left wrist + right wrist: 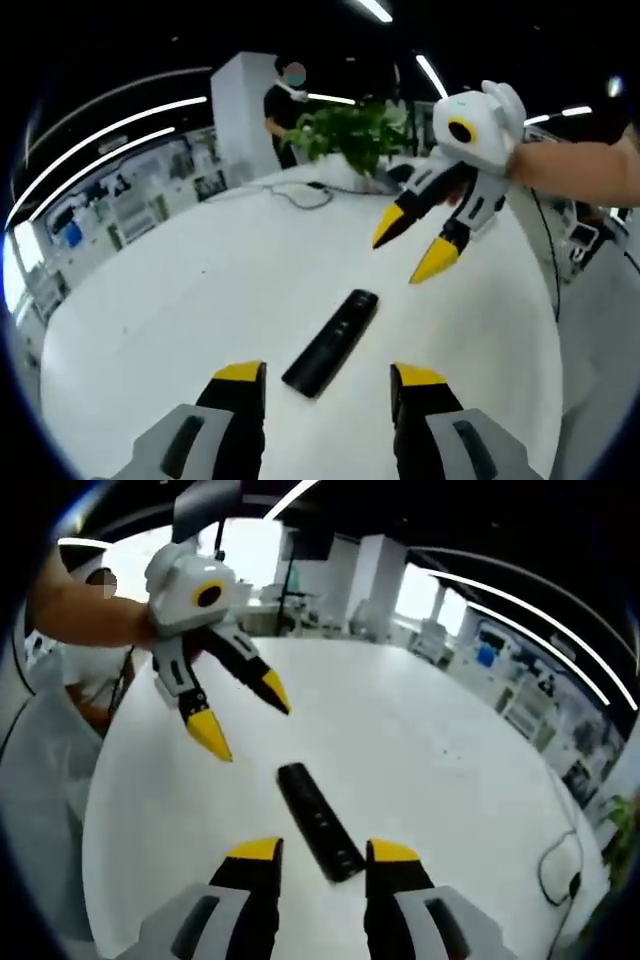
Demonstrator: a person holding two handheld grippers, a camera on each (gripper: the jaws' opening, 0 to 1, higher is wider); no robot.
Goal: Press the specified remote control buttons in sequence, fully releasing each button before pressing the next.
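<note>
A black remote control (332, 341) lies flat on the white round table (180, 300). In the left gripper view my left gripper (327, 378) stands open, its yellow-tipped jaws on either side of the remote's near end and above it. My right gripper (412, 243) comes in from the right, open, hovering over the table beyond the remote's far end. In the right gripper view the remote (318, 820) runs away from my open right gripper (318, 852), and the left gripper (244, 718) hangs open past its far end, held by a person's hand.
A potted green plant (350, 135) and a cable (300, 192) sit at the table's far side, with a person standing behind. The cable (560, 870) also shows near the table (450, 750) edge. Office shelves and ceiling lights surround the table.
</note>
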